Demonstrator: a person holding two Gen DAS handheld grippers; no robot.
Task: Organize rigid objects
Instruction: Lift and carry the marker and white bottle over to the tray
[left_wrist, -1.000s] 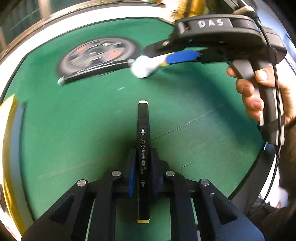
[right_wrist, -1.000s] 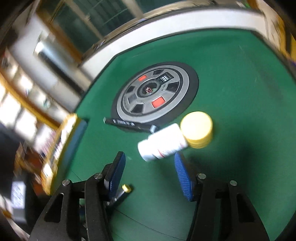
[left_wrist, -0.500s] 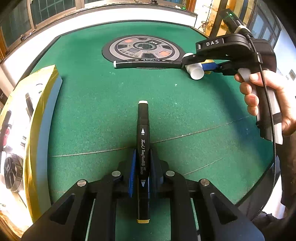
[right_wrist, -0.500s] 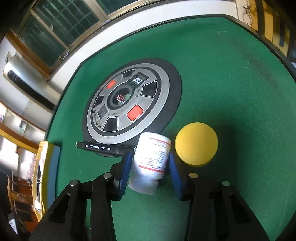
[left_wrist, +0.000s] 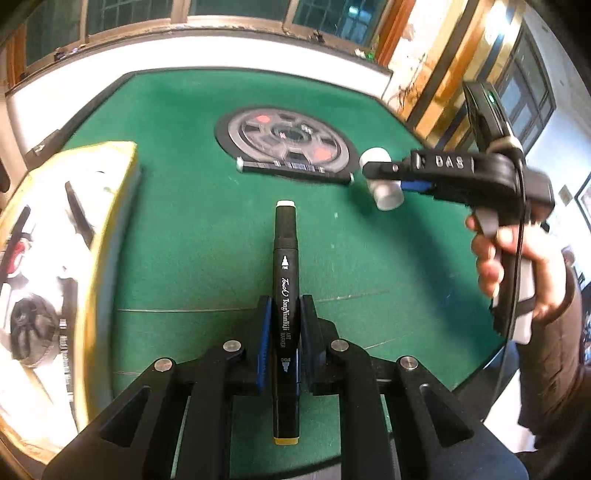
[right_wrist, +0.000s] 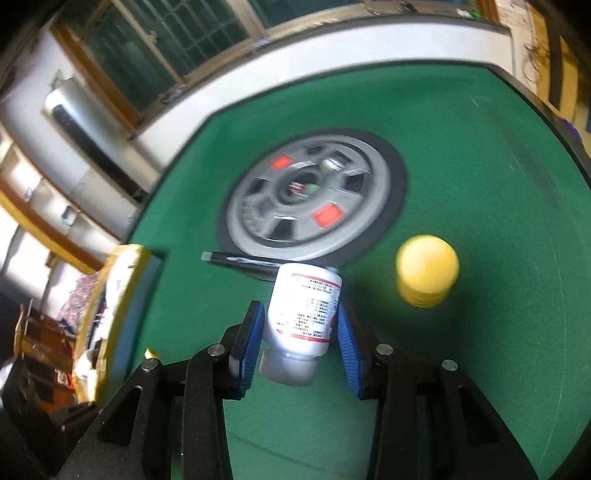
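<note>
My left gripper (left_wrist: 285, 306) is shut on a black art marker (left_wrist: 285, 240), which points forward over the green felt table (left_wrist: 207, 229). My right gripper (right_wrist: 299, 312) is shut on a white pill bottle (right_wrist: 304, 306) with a red-edged label. Its blue pads (right_wrist: 251, 332) press on both sides, and the cap end faces the camera. In the left wrist view the right gripper (left_wrist: 380, 177) holds the white pill bottle (left_wrist: 386, 194) just off the felt, a hand on its handle. A second black marker (right_wrist: 240, 260) lies beside the bottle.
A grey and black round disc (right_wrist: 310, 199) sits mid-table, with the second marker (left_wrist: 295, 168) along its near edge. A yellow round container (right_wrist: 426, 269) stands to the bottle's right. A gold-rimmed box (left_wrist: 110, 221) holding dark items is at the left. Windows and a white wall border the far side.
My right gripper went from open around the lying bottle to shut on it, and raised it a little. My left gripper carried its marker along, bringing the gold-rimmed box into view.
</note>
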